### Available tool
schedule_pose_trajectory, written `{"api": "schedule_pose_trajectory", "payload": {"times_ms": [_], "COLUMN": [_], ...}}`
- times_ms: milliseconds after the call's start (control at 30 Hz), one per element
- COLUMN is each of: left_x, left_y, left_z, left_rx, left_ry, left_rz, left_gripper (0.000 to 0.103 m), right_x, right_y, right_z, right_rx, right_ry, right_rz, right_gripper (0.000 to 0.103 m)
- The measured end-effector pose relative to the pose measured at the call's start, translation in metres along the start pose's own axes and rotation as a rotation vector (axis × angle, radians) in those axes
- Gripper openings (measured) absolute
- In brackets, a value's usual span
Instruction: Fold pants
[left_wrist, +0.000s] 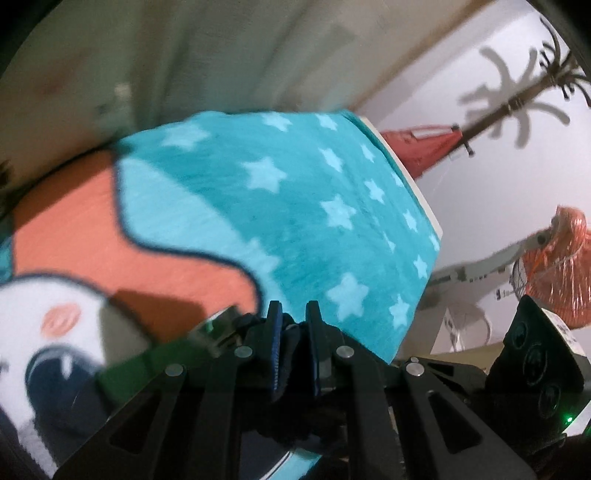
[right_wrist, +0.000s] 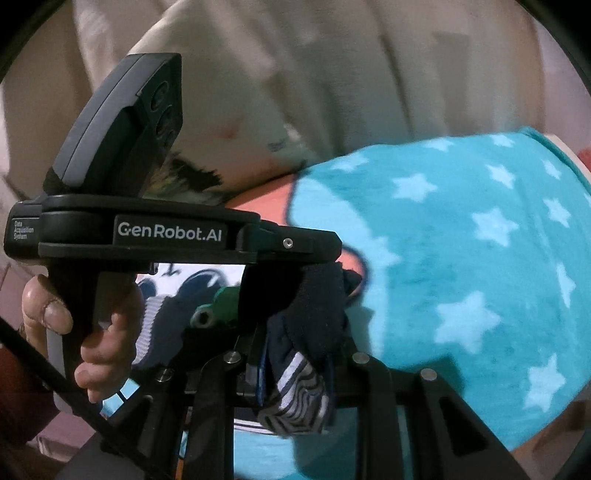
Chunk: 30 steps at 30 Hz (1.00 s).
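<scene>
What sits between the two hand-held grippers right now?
In the right wrist view, dark pants with a striped band bridge the gap: the left hand-held gripper and right hand-held gripper both pinch them, above the star blanket.

Supporting surface: a flat board-like tabletop (left_wrist: 413, 177), of which only the pale edge shows along the right side in the left wrist view and at the upper right corner in the right wrist view. Directly upon it lies a fleece blanket (left_wrist: 295, 206), teal with pale blue stars, covering the surface and draping over its near right edge. The blanket's left portion carries an orange field bordered by a dark outline, and below it a white cartoon figure with a pink cheek patch and dark navy detail. Both views are motion-blurred.
</scene>
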<state>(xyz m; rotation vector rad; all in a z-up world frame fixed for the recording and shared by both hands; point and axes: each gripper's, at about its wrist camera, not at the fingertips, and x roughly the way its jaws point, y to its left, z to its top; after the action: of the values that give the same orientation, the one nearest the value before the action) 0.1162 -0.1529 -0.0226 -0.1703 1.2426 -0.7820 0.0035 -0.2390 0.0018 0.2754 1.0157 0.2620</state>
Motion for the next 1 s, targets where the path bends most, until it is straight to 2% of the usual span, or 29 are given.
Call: {"api": "schedule_pose_trajectory", "payload": {"times_ms": [300, 433, 500, 567, 700, 733, 800, 900, 967, 1000], "left_x": [-0.035, -0.053, -0.067, -0.087, -0.126, -0.139, -0.158, -0.190, -0.207, -0.212], "left_y": [0.073, 0.091, 0.100, 0.114, 0.137, 0.143, 0.149, 0.159, 0.173, 0.179], "left_z": [-0.053, -0.068, -0.075, -0.086, -0.109, -0.117, -0.128, -0.151, -0.167, -0.175], "left_rx": [-0.204, -0.264, -0.290, -0.343, -0.423, -0.437, -0.442, -0.458, -0.486, -0.508], "left_ry": [-0.062, -0.096, -0.123, -0.171, -0.252, -0.275, -0.307, -0.368, -0.396, -0.403], "left_rz": [0.018, 0.044, 0.045, 0.044, 0.053, 0.069, 0.106, 0.199, 0.236, 0.244], "left_gripper": [0.013, 0.014, 0.019, 0.037, 0.041, 0.042, 0.043, 0.049, 0.050, 0.050], "right_x": [0.042, 0.063, 0.071, 0.077, 0.086, 0.087, 0.081, 0.058, 0.046, 0.042], "right_y": [0.075, 0.098, 0.109, 0.119, 0.142, 0.147, 0.153, 0.149, 0.142, 0.137], "right_z": [-0.022, -0.030, -0.033, -0.036, -0.041, -0.042, -0.041, -0.028, -0.017, -0.013], "right_rx": [-0.187, -0.255, -0.273, -0.289, -0.342, -0.354, -0.355, -0.282, -0.226, -0.198], "right_ry": [0.093, 0.114, 0.130, 0.141, 0.161, 0.168, 0.175, 0.147, 0.105, 0.093], "right_rz": [-0.004, -0.033, -0.034, -0.029, -0.006, 0.002, 0.016, 0.067, 0.043, 0.026], "right_gripper": [0.026, 0.032, 0.035, 0.041, 0.055, 0.056, 0.056, 0.056, 0.056, 0.051]}}
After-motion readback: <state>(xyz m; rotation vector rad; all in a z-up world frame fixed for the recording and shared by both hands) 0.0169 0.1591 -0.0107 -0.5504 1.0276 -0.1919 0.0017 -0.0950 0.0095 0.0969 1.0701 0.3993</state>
